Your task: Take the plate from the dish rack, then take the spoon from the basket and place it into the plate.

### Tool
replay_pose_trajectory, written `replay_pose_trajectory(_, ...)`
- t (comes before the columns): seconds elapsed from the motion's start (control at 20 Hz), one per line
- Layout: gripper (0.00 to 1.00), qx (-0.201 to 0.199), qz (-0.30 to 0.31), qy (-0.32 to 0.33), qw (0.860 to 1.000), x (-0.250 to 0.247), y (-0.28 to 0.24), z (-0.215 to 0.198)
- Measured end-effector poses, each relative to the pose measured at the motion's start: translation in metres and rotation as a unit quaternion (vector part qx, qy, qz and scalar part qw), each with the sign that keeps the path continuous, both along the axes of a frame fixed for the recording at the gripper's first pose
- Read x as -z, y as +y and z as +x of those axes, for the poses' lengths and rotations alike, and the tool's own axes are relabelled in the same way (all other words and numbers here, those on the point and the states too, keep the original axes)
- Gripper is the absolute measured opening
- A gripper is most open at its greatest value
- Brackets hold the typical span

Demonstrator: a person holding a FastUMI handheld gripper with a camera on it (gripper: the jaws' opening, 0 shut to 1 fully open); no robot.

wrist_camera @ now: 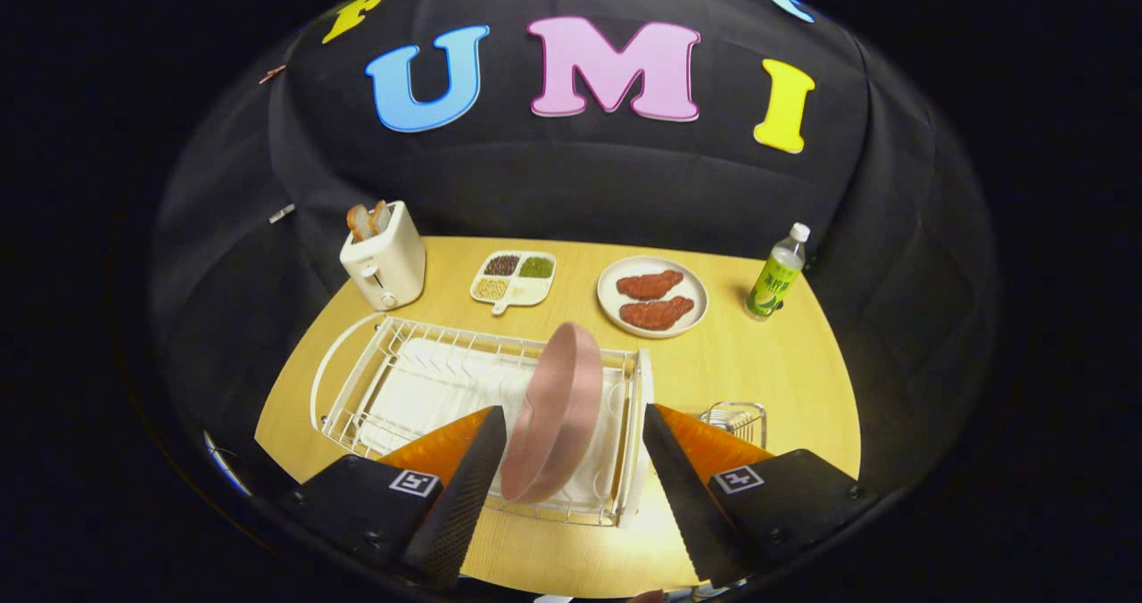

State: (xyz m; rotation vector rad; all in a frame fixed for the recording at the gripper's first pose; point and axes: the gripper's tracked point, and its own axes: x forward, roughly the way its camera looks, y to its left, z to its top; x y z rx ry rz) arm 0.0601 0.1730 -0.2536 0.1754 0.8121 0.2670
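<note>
The gripper (571, 460) has its fingers spread apart, one on each side of the pink plate (555, 416), which stands on edge in the white rack (375, 380); whether either finger touches it is unclear. Just right of the rack, beyond the right finger, sits a wire basket (736, 420). Farther off on the table (758, 371) are a toaster (384, 260), a tray of grains (515, 279), a dish with two patties (652, 296) and a bottle (778, 273).
</note>
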Motion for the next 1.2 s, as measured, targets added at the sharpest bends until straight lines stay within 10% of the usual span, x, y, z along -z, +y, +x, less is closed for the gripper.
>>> replay_pose_trajectory(0.5,0.38,0.052,-0.026,0.07,0.996,0.054,0.019,0.019)
replay_pose_trajectory(0.9,0.28,0.022,-0.123,-0.002,0.992,0.013,-0.005,0.037)
replay_pose_trajectory(1.2,0.21,0.028,-0.083,0.002,0.996,0.013,-0.012,0.031)
